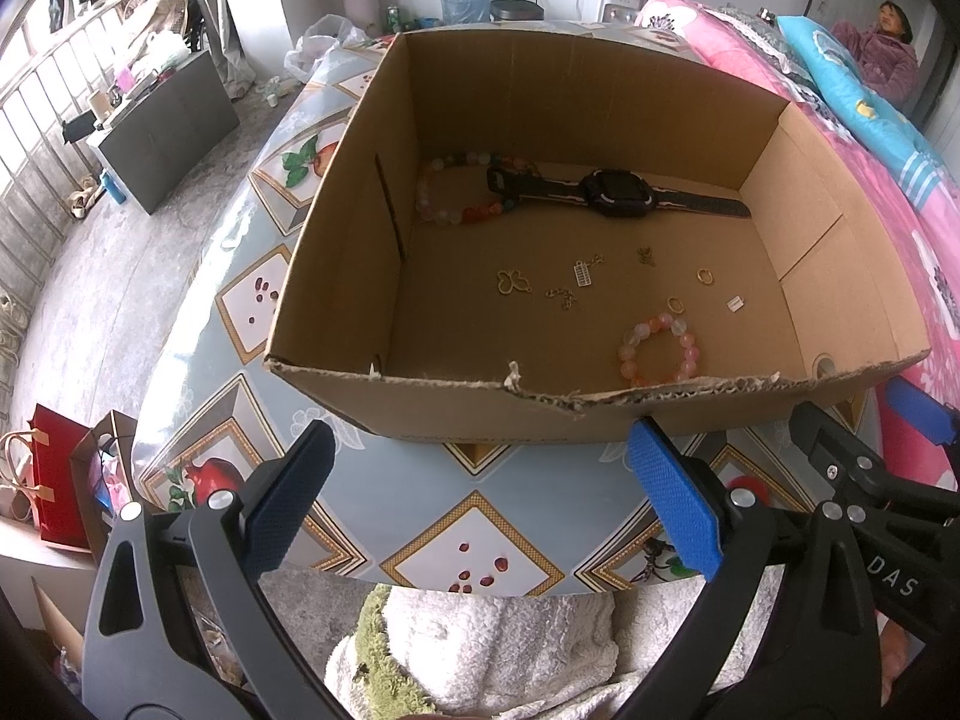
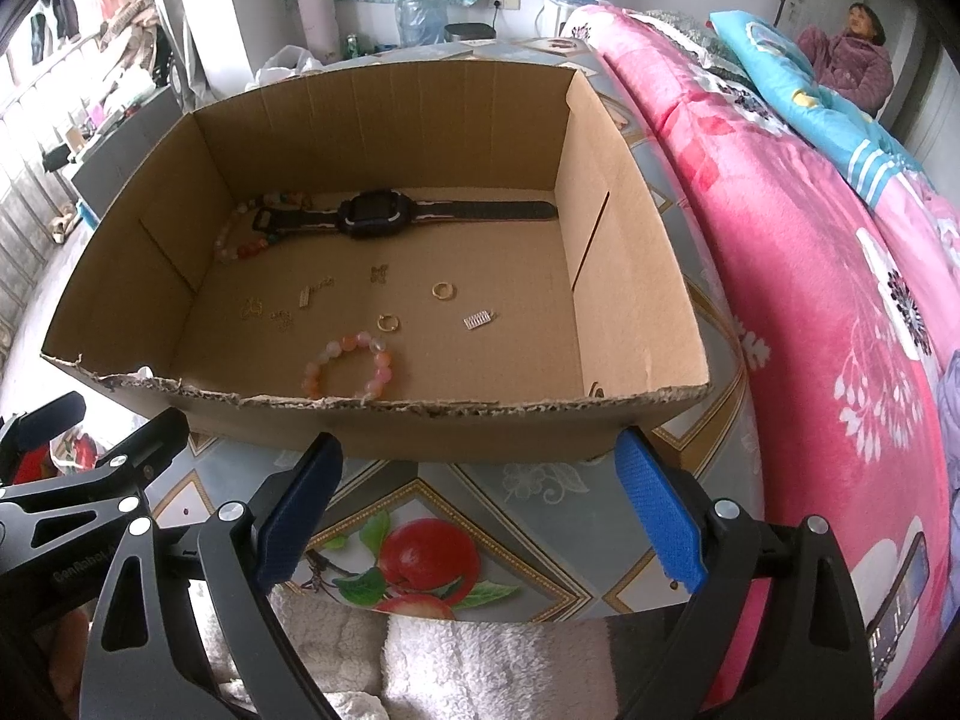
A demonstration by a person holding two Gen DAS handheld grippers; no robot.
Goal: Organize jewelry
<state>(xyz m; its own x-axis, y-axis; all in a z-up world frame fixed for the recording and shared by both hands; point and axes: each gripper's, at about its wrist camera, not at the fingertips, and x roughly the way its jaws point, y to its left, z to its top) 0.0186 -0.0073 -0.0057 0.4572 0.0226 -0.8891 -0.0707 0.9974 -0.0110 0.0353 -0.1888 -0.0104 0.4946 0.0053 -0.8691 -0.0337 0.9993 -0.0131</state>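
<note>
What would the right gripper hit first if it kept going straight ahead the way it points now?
Most likely the torn near wall of the cardboard box, which stands right ahead of the open right gripper. The pink bead bracelet lies just behind that wall. Depth is hard to judge in the fisheye view.

Brown box (image 2: pixel 630 276), black watch (image 2: pixel 366 213)

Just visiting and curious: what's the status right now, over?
Left gripper and right gripper open, empty, short of the cardboard box. Pink bead bracelet, watch, gold rings lie loose inside. Nothing in the way.
</note>
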